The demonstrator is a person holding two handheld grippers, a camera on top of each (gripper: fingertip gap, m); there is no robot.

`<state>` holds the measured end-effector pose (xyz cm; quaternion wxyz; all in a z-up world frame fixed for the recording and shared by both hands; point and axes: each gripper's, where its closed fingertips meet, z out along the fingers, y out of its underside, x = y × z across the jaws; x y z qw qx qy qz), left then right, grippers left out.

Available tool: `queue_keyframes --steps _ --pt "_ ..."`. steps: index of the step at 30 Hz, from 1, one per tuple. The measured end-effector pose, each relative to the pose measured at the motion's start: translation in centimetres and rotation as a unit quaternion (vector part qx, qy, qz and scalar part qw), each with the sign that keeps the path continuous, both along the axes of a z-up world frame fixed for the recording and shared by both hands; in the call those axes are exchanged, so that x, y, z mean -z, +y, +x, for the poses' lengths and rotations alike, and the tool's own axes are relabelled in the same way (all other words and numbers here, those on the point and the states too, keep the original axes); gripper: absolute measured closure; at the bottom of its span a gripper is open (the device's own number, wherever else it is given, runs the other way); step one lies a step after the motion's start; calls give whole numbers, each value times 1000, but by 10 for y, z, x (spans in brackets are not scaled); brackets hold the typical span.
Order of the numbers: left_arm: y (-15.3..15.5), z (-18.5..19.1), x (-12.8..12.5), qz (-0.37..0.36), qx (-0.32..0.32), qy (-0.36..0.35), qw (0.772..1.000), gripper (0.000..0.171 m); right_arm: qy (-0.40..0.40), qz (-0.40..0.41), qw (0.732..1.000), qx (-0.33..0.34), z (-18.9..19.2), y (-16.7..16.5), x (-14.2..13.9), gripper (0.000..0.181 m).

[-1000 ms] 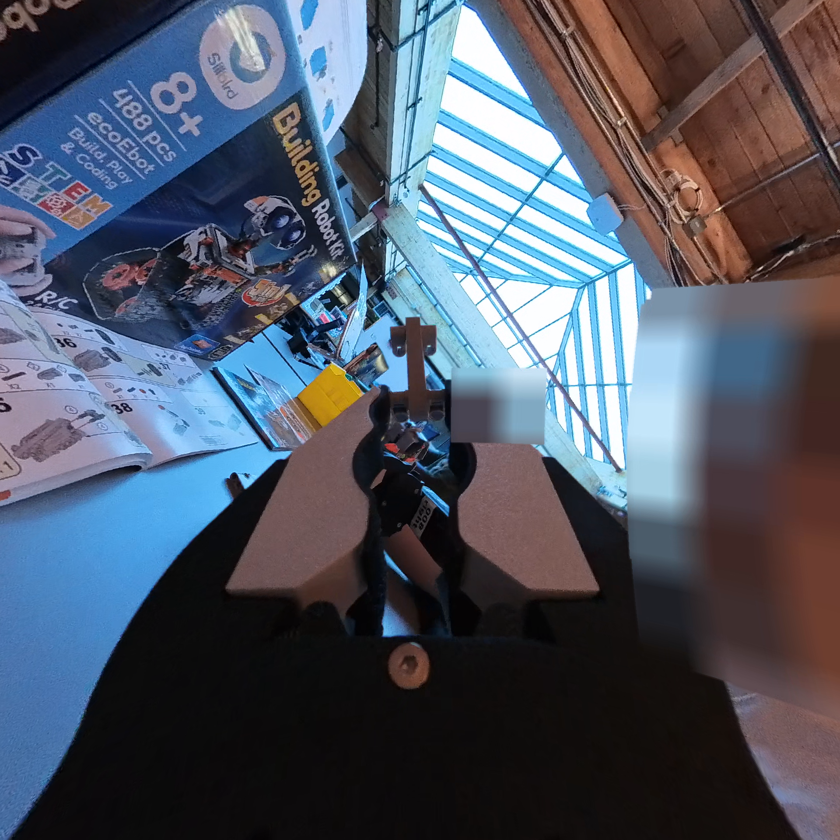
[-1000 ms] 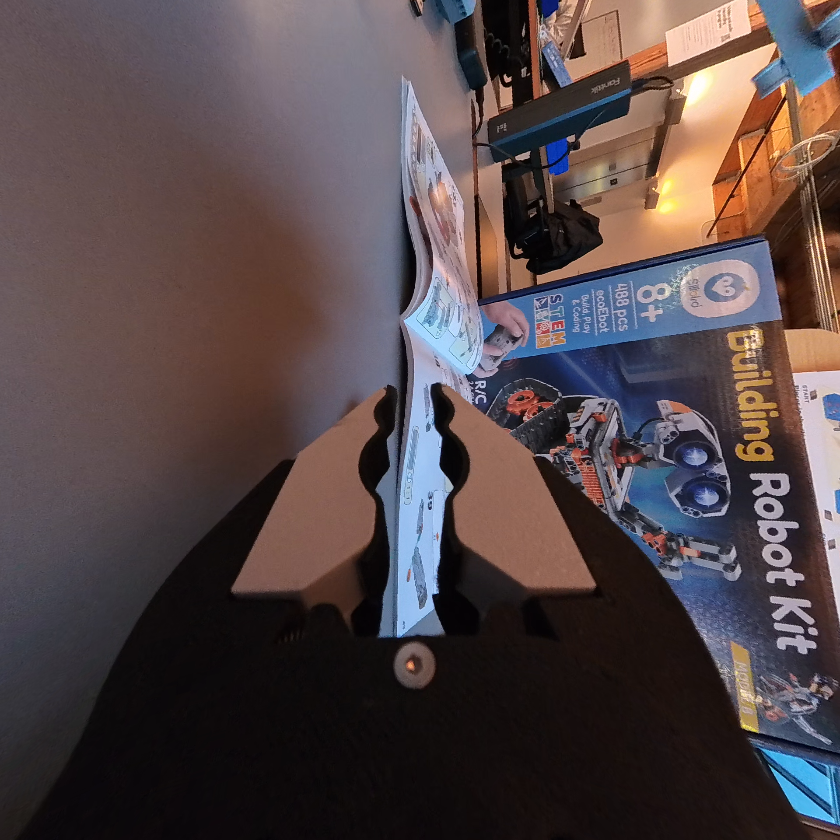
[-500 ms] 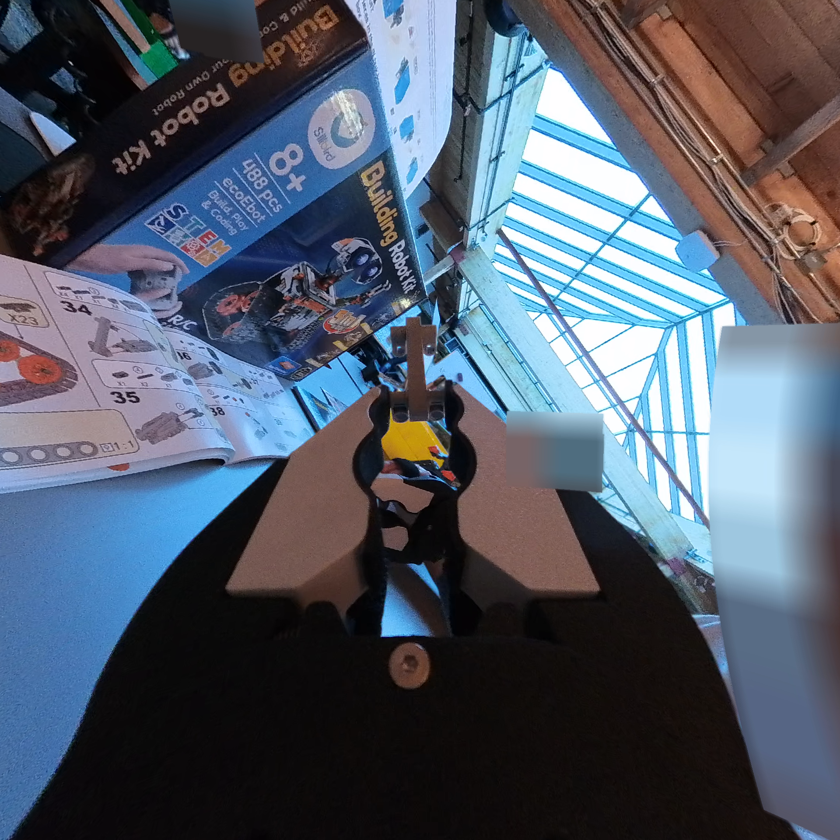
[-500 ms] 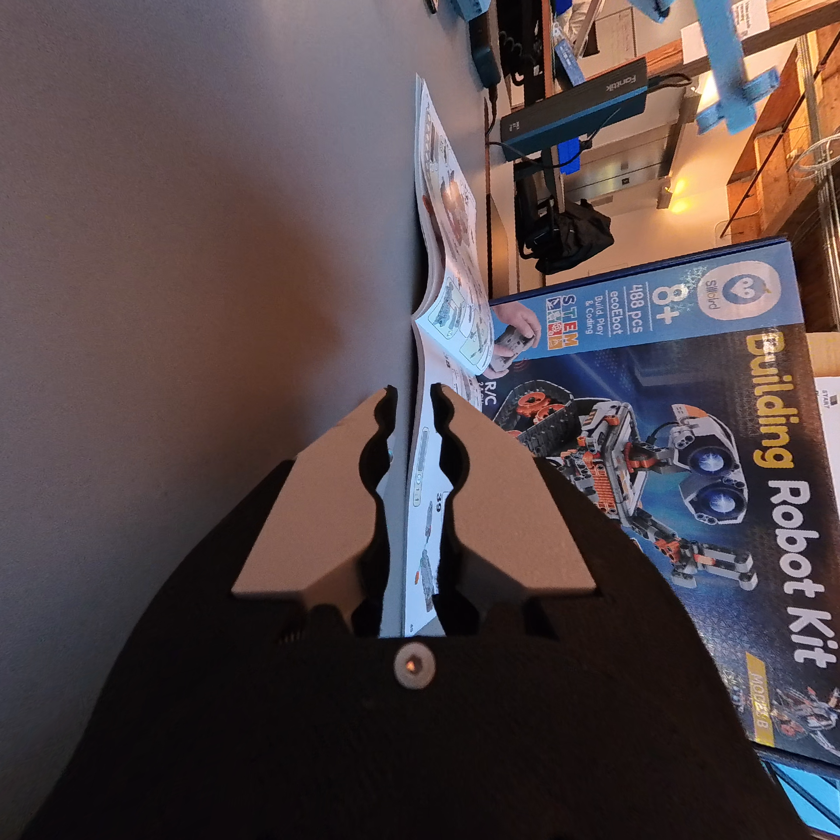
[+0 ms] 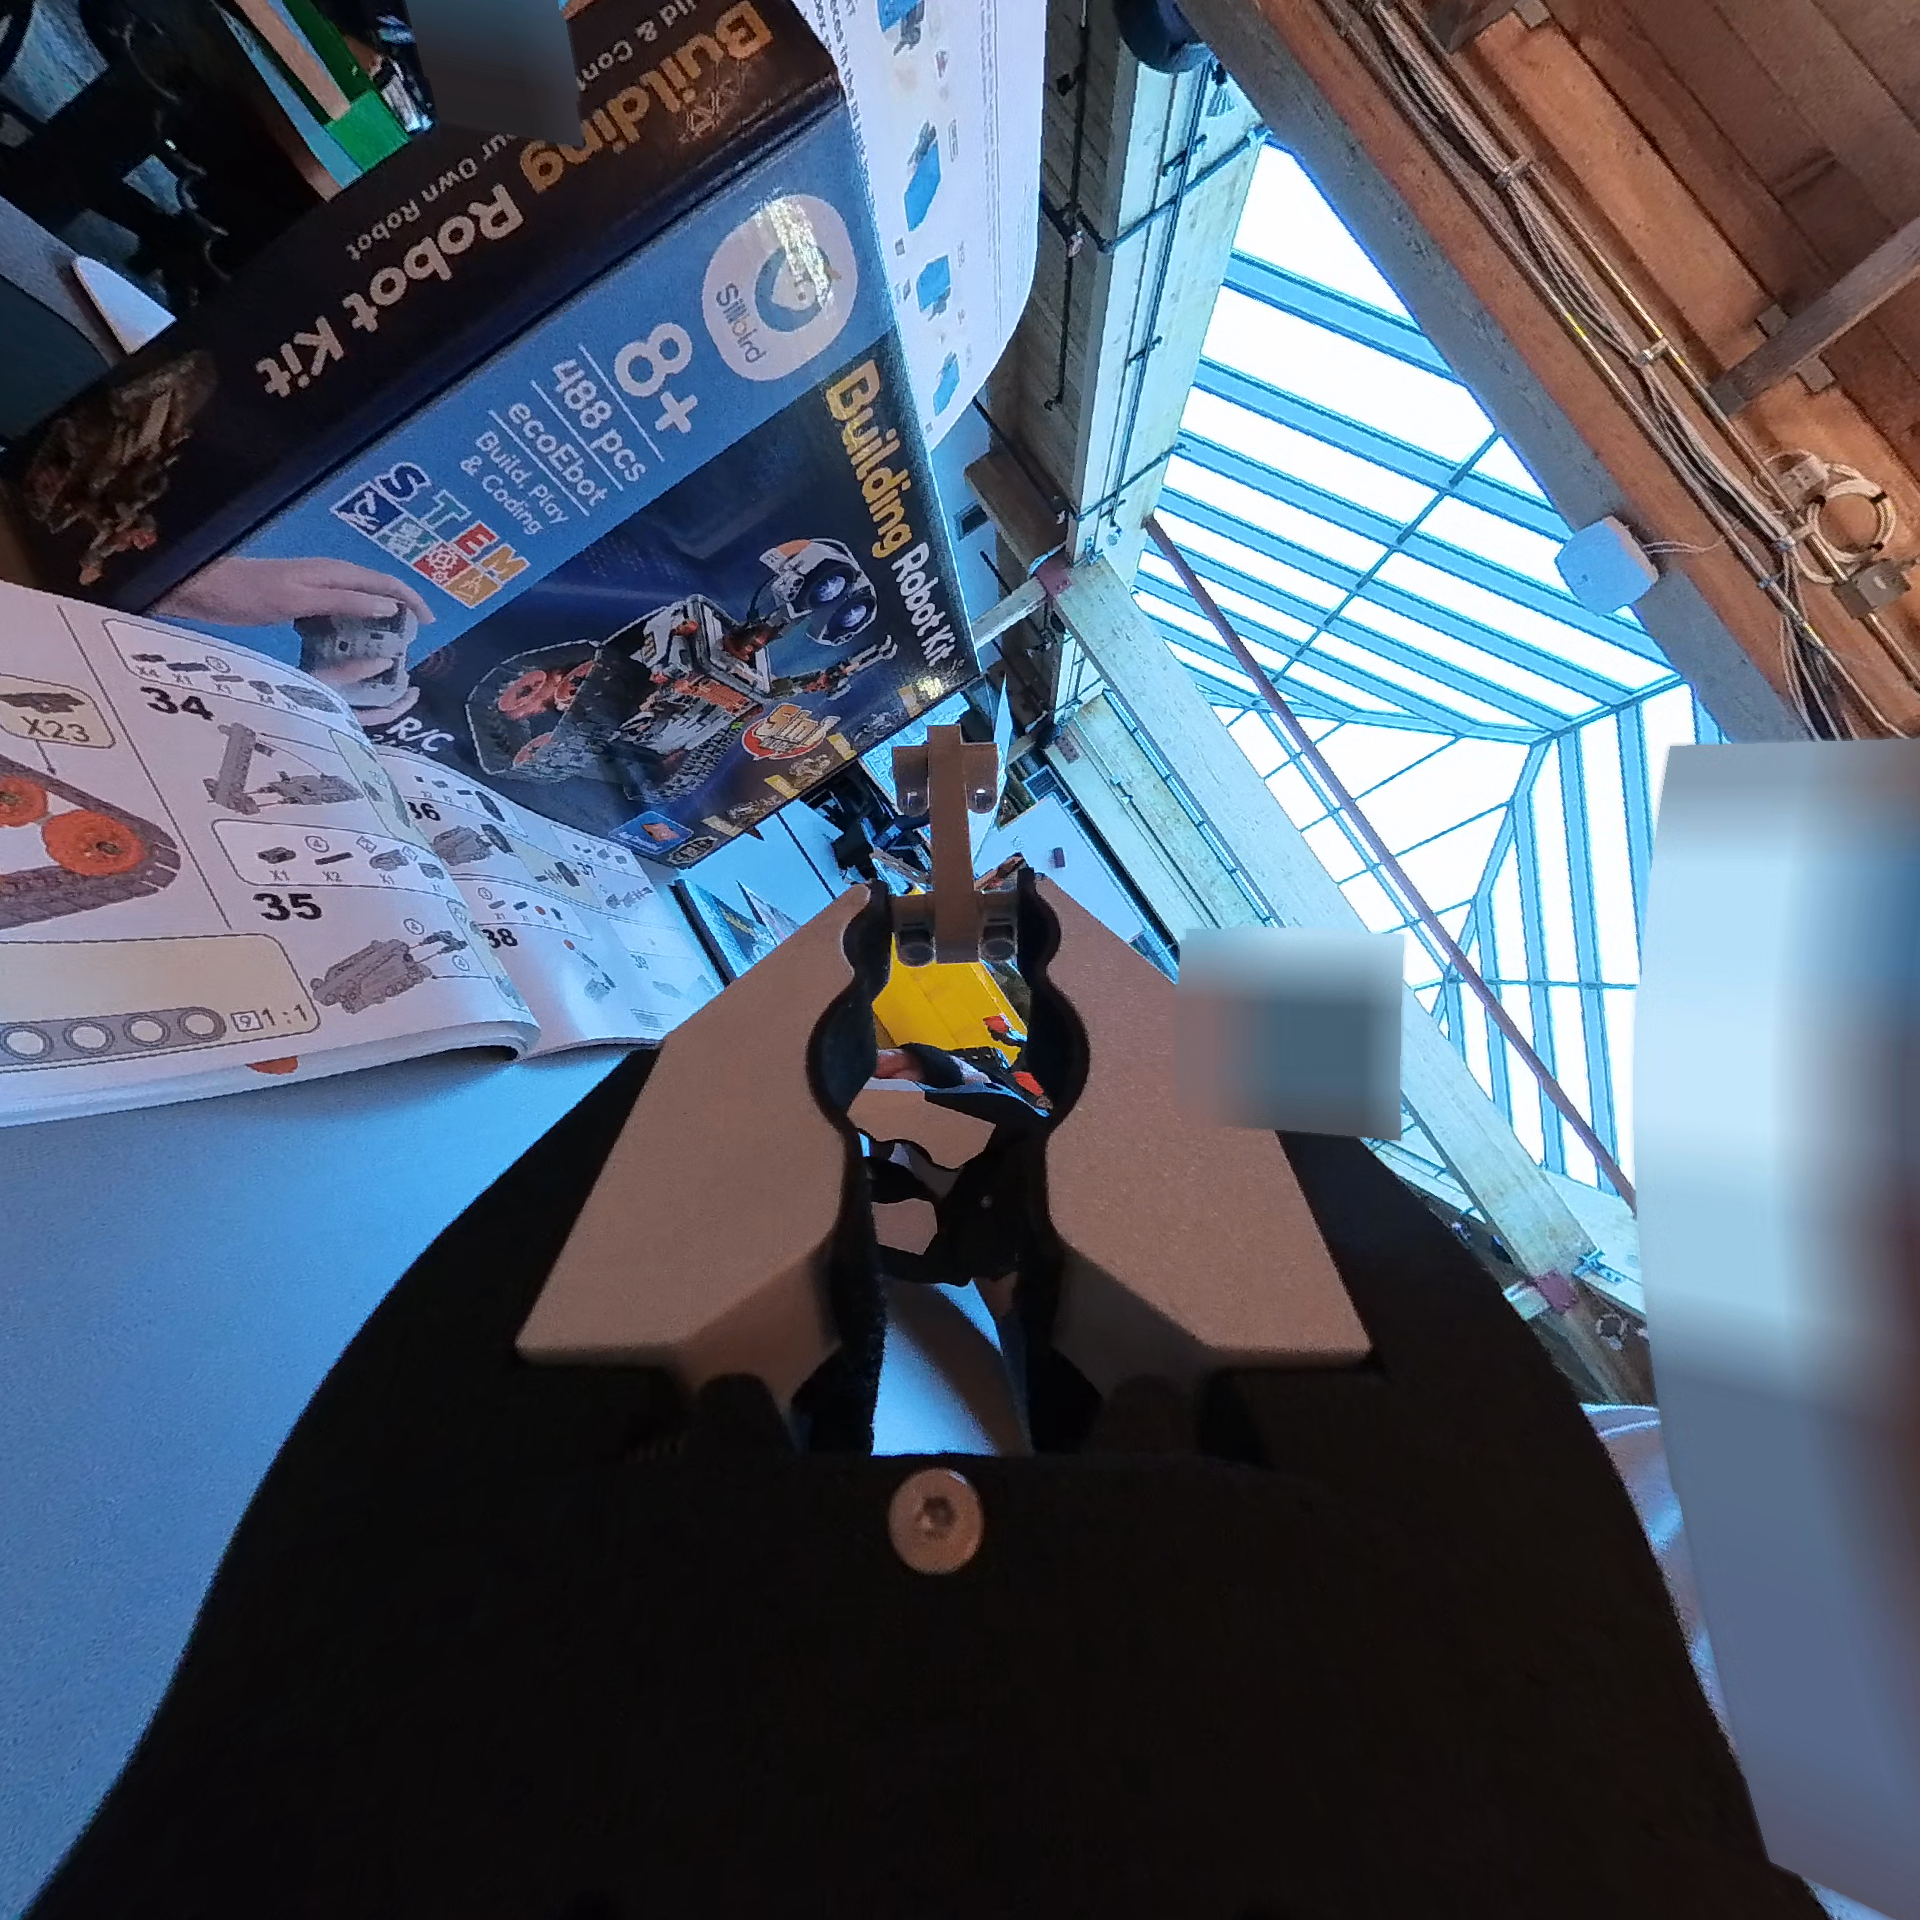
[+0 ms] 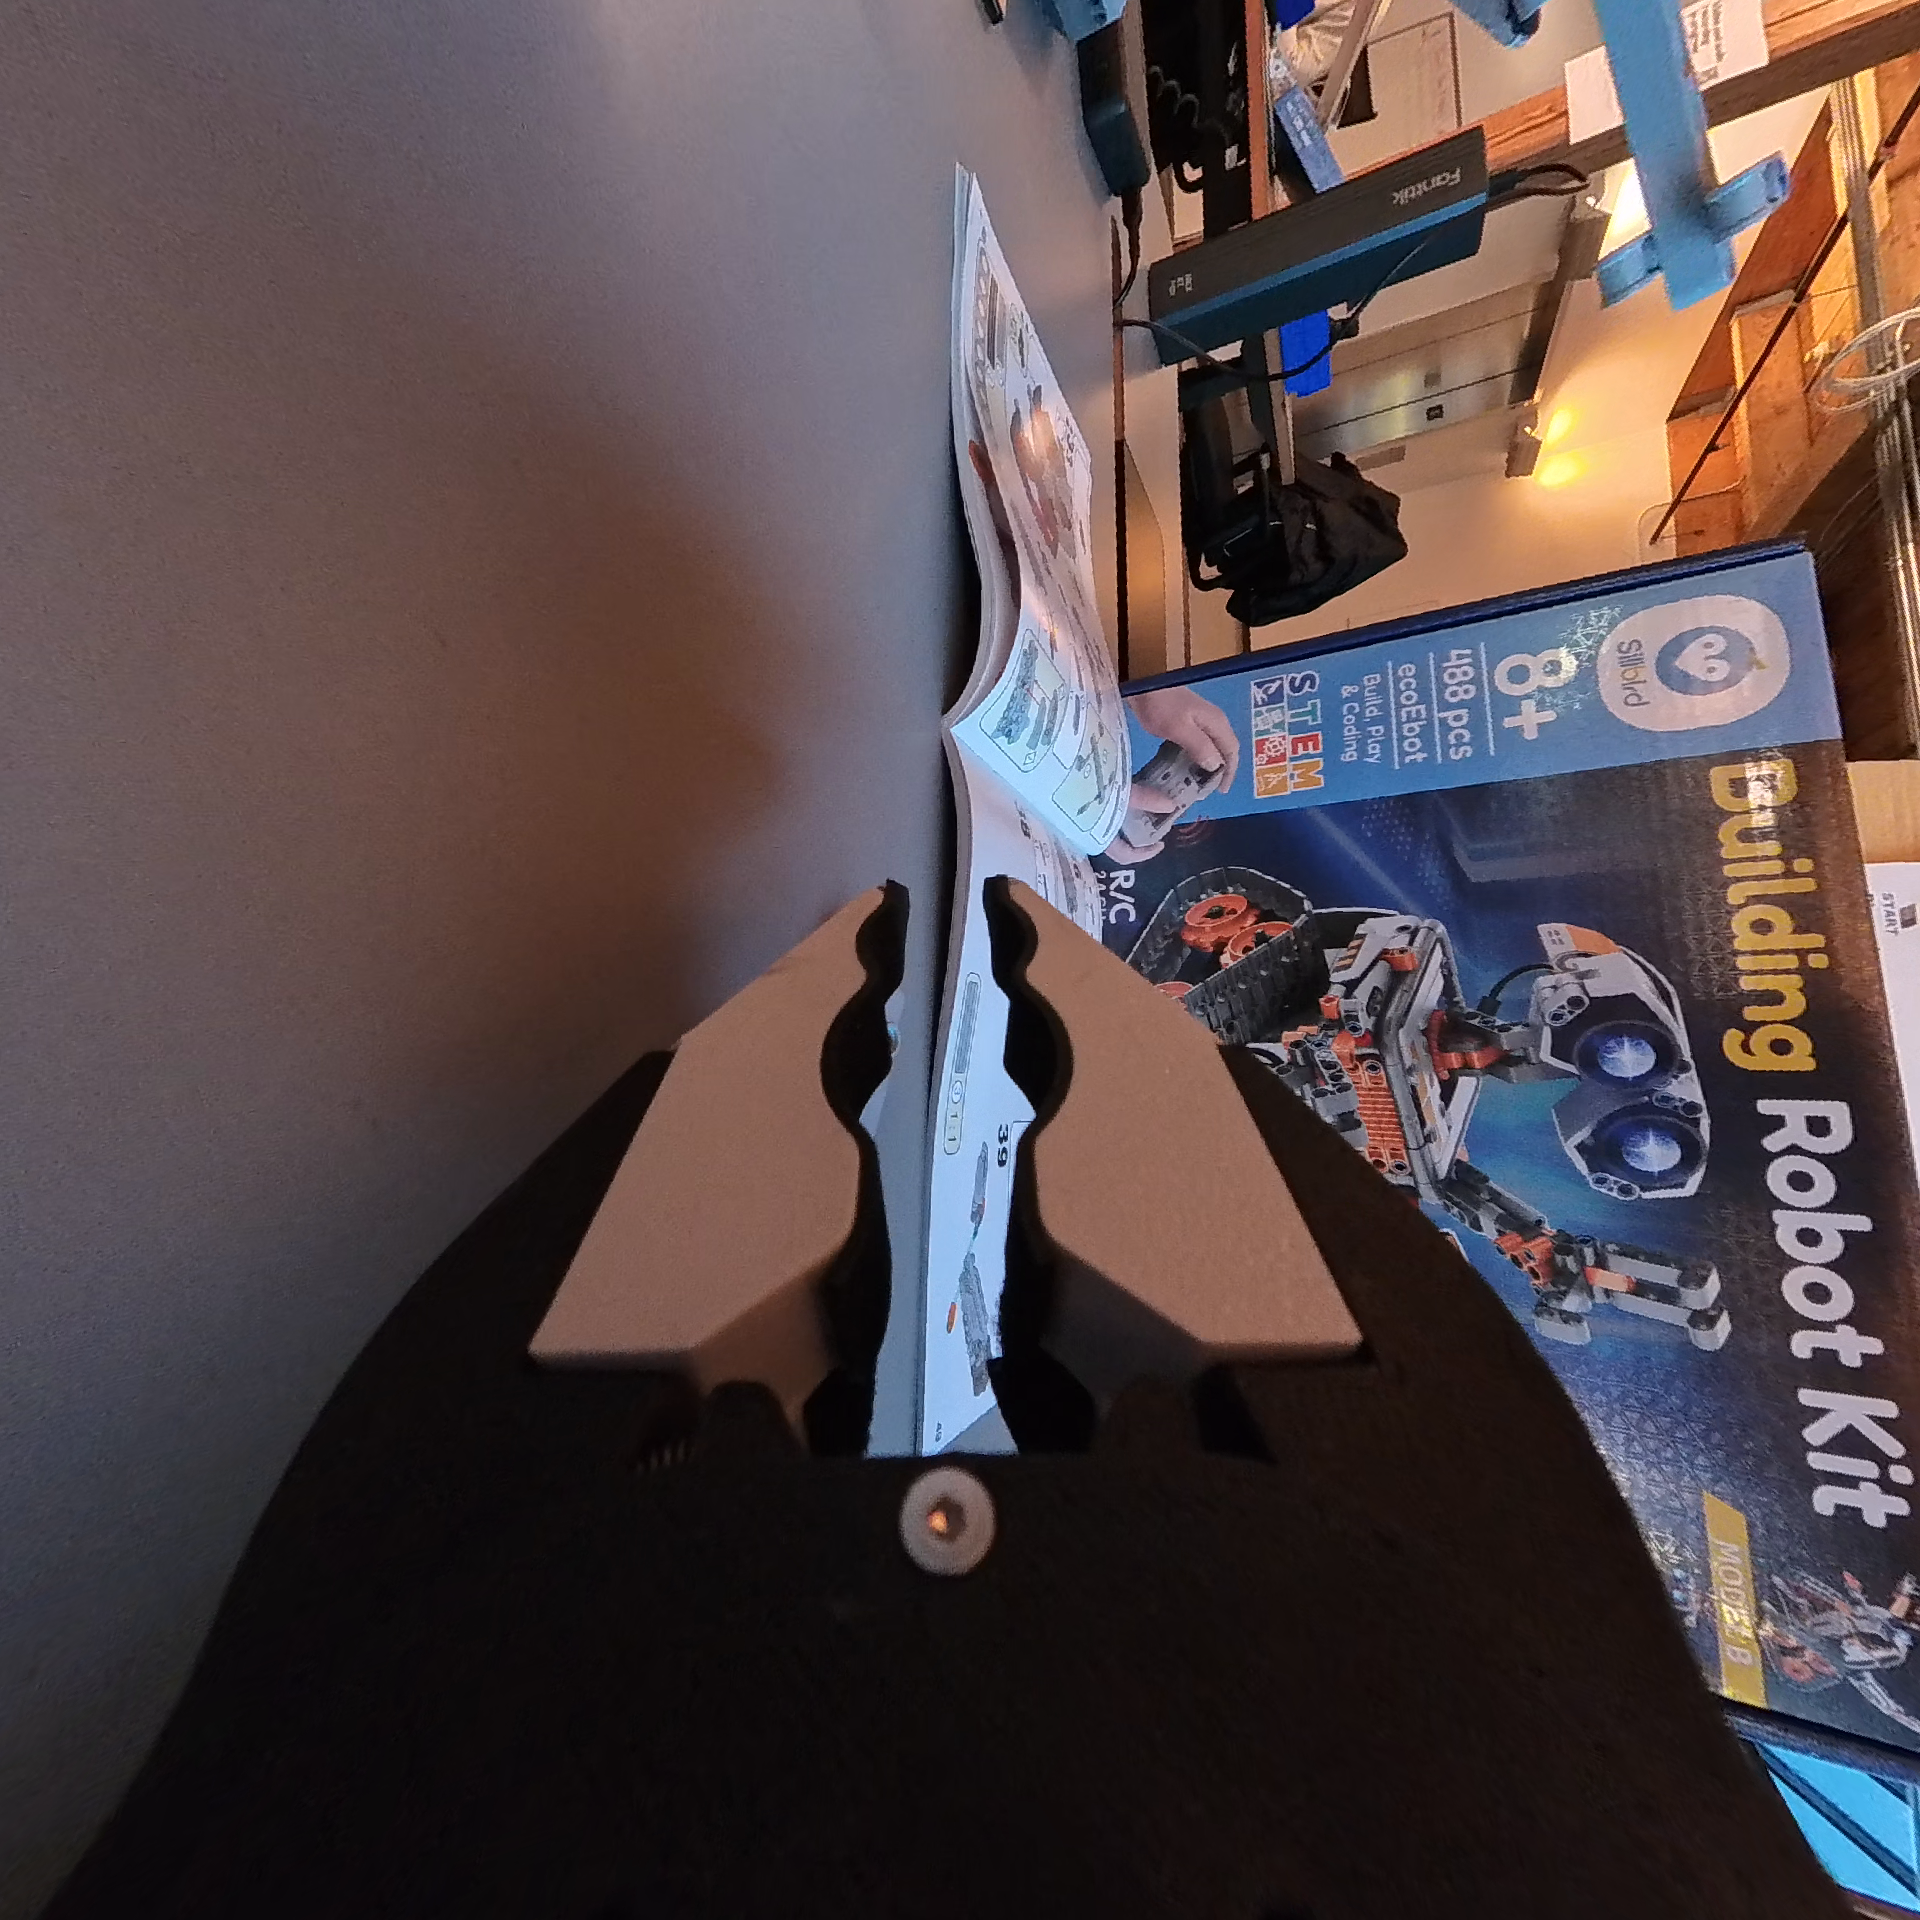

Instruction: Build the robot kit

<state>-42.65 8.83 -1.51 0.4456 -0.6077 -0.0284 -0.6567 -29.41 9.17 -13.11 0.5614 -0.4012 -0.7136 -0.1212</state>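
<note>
My left gripper [image 5: 945,914] is shut on a small grey brick assembly [image 5: 943,831], a cross-topped stem that sticks out past the fingertips. It is raised above the grey table [image 5: 260,1299] and points up towards the skylight. Behind the jaws lie a yellow bin [image 5: 940,997] and the other gripper's dark body. My right gripper [image 6: 943,896] hovers low over the table [image 6: 416,623], its jaws a narrow gap apart with nothing between them. The open instruction booklet [image 6: 1029,665] shows through that gap and also lies at the left of the left wrist view [image 5: 239,894].
A blue robot-kit box [image 5: 582,499] stands behind the booklet and fills the right of the right wrist view [image 6: 1558,1039]. A dark flat device [image 6: 1320,249] and a black bag [image 6: 1299,540] sit beyond the table. Blurred patches cover the right of the left wrist view. The grippers' ends are close to 20 centimeters from one another.
The left gripper has swung with the grey assembly still in it, so the box and booklet now fill more of its view. The right gripper has drifted slightly; its jaws keep the same gap.
</note>
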Motion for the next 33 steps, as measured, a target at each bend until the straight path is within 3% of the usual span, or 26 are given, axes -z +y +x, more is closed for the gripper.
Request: queue_keyframes --steps 7,14,33 --pt "1 -4 -3 9 -14 7 1000 150 -1 0 1000 0 1 0 0 165" --pt "3 -8 -1 28 -41 63 997 150 -3 -1 1000 0 1 0 1 166" --pt "3 -8 -4 32 -44 57 997 150 -4 1 1000 0 2 0 -1 166"
